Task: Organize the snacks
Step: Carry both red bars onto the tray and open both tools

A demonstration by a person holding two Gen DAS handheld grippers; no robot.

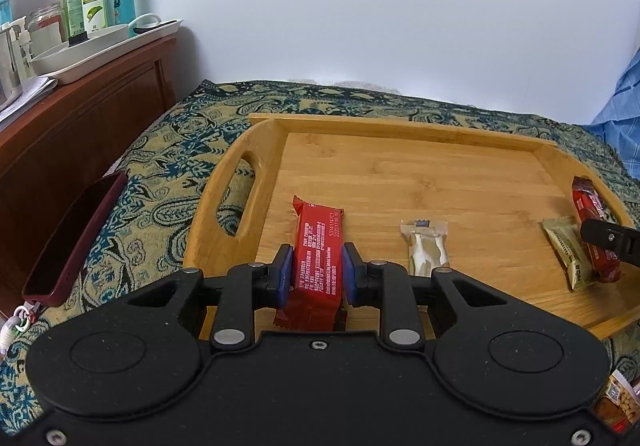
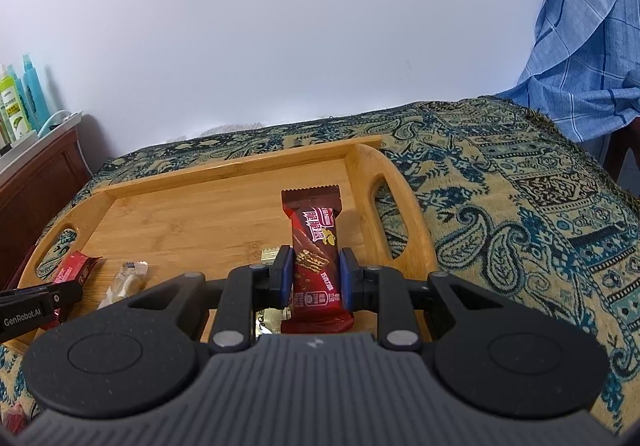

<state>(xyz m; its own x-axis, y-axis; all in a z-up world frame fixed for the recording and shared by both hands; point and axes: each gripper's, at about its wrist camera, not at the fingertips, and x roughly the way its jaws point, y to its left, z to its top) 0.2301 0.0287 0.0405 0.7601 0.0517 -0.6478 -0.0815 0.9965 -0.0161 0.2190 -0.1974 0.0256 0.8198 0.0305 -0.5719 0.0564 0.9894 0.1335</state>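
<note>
We pinch a light, crushable red bar (image 1: 318, 258) mid-length in the left gripper (image 1: 317, 274); the right gripper (image 2: 314, 276) likewise pinches a dark-red wafer (image 2: 316, 266).

The right gripper (image 2: 314, 274) clamps a dark red wafer bar wrapper (image 2: 315, 246) between its blue pads (image 2: 283, 276), the bar pointing away over the rectangular bamboo tray with cut-out handles (image 2: 224, 174). A beige packet (image 2: 269, 320) peeks out beneath it. Well to the left lie a small pale wrapped candy (image 2: 126, 280) and a bright red bar (image 2: 74, 268), held by the left gripper (image 2: 60, 296). The tray sits on a blue-and-tan paisley cloth (image 2: 520, 206).
</note>
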